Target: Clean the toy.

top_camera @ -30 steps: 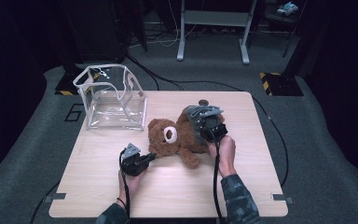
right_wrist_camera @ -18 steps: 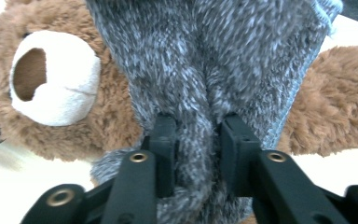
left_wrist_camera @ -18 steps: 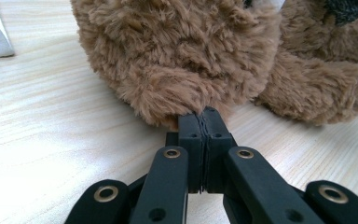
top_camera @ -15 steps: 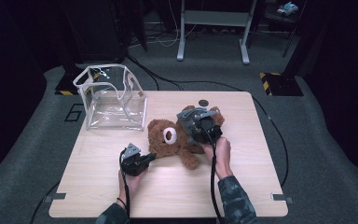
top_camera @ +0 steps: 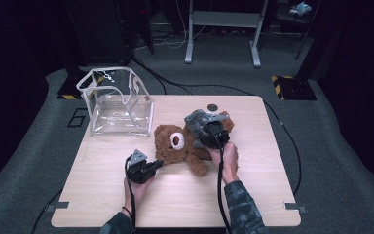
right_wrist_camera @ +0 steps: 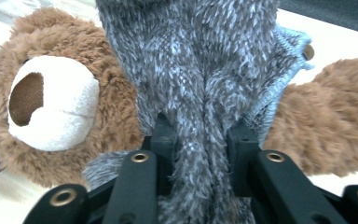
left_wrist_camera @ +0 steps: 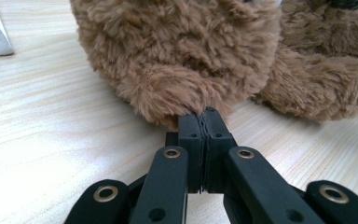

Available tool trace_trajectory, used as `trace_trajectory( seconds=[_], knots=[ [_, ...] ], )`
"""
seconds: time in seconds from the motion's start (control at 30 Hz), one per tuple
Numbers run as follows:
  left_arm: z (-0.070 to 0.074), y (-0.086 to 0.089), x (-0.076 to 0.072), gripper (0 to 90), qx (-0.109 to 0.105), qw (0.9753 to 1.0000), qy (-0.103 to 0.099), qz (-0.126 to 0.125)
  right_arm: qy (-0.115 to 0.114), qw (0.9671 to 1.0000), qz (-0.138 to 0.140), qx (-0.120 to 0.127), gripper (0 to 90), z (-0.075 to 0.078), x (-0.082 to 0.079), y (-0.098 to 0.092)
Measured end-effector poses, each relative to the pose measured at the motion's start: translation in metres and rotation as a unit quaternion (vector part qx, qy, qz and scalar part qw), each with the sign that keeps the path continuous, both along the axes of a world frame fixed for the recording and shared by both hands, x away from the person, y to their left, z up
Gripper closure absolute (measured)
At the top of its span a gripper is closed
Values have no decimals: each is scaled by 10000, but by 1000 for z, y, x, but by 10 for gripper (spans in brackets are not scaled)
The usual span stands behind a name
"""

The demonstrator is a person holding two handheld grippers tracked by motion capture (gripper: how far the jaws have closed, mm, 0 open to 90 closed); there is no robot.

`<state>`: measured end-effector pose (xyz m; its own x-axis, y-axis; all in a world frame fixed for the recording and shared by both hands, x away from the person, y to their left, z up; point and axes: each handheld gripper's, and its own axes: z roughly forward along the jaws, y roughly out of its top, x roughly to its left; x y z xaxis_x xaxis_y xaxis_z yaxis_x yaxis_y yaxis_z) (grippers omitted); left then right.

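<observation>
A brown teddy bear [top_camera: 166, 141] with a white muzzle lies on the wooden table [top_camera: 258, 195]. My left gripper [top_camera: 157, 164] sits just in front of its head. In the left gripper view this gripper [left_wrist_camera: 203, 122] is shut, its tips pinching a tuft of the bear's fur [left_wrist_camera: 177, 51]. My right gripper [top_camera: 200, 127] is over the bear's body, shut on a fuzzy grey knitted cloth [right_wrist_camera: 200, 60]. That cloth runs between its jaws [right_wrist_camera: 201, 140] and covers the body beside the bear's face [right_wrist_camera: 51, 102]. The bear's torso is mostly hidden.
A clear plastic box-shaped bag [top_camera: 117, 102] with white trim stands open at the table's back left. A small dark disc [top_camera: 213, 107] lies near the back edge. Cables trail from both grippers off the front edge.
My right gripper has moved left over the bear toward its head, carrying the grey cloth with it. The left gripper has stayed where it was.
</observation>
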<state>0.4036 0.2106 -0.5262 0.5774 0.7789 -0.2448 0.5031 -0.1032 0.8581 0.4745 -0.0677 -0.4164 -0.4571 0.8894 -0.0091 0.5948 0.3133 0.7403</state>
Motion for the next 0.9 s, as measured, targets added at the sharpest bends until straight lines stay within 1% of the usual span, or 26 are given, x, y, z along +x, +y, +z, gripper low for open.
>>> trace_trajectory(
  seconds=[0.03, 0.1, 0.13, 0.17, 0.2, 0.23, 0.33, 0.43, 0.47, 0.5, 0.57, 0.6, 0.67, 0.7, 0.77, 0.8, 0.83, 0.87, 0.9],
  knots=[
    [0, 0, 0, 885, 3, 10000, 2, 3, 34, 10000, -49, 34, 716, 2, -2, -3],
    [0, 0, 0, 885, -3, 10000, 12, 30, -53, 9999, -124, 4, 724, 6, -4, -9],
    [0, 0, 0, 885, -3, 10000, 10, 30, -83, 9998, -203, 34, 725, 9, -5, -14],
    [0, 0, 0, 885, 0, 10000, 12, 27, -122, 9997, -221, 42, 726, 11, -5, -18],
    [0, 0, 0, 885, 2, 10000, 14, 27, -114, 9995, -278, 62, 725, 12, -5, -22],
    [0, -1, 0, 885, 14, 10000, 22, 16, -105, 9994, -301, 94, 724, 11, -5, -25],
    [0, -1, 0, 885, 37, 10000, 21, 7, 29, 9993, -344, 137, 721, 3, -2, -33],
    [0, -1, 0, 884, 70, 10000, 32, 2, 84, 9991, -376, 199, 717, -2, -2, -33],
    [0, -1, 0, 884, 111, 9999, 18, -2, 77, 9991, -370, 199, 716, -2, -3, -33],
    [0, -2, 0, 884, 97, 9999, 30, 0, 87, 9990, -381, 213, 717, -2, -3, -33],
    [0, -2, 1, 884, 113, 9999, 37, 11, 66, 9992, -374, 150, 717, 0, -4, -35],
    [0, -1, 1, 884, 133, 9999, 37, 24, 51, 9990, -418, 120, 718, 1, -5, -35],
    [0, -2, 1, 884, 109, 9999, 47, 32, 44, 9987, -501, 8, 718, 3, -6, -38],
    [0, -1, 1, 884, 107, 9999, 48, 35, 15, 9987, -502, -35, 718, 3, -6, -41],
    [0, -2, 1, 884, 114, 9999, 59, 31, 11, 9983, -585, 41, 718, 4, -7, -47],
    [0, -2, 1, 884, 120, 9999, 59, 31, -23, 9984, -548, 111, 719, 5, -8, -50],
    [0, -2, 1, 884, 119, 9999, 59, 32, -39, 9984, -501, 253, 719, 6, -10, -51],
    [0, -2, 1, 884, 122, 9999, 57, 31, -64, 9987, -381, 318, 718, 6, -11, -50],
    [0, -2, 1, 884, 122, 9999, 56, 33, -65, 9989, -317, 330, 718, 6, -12, -47]
  ],
)
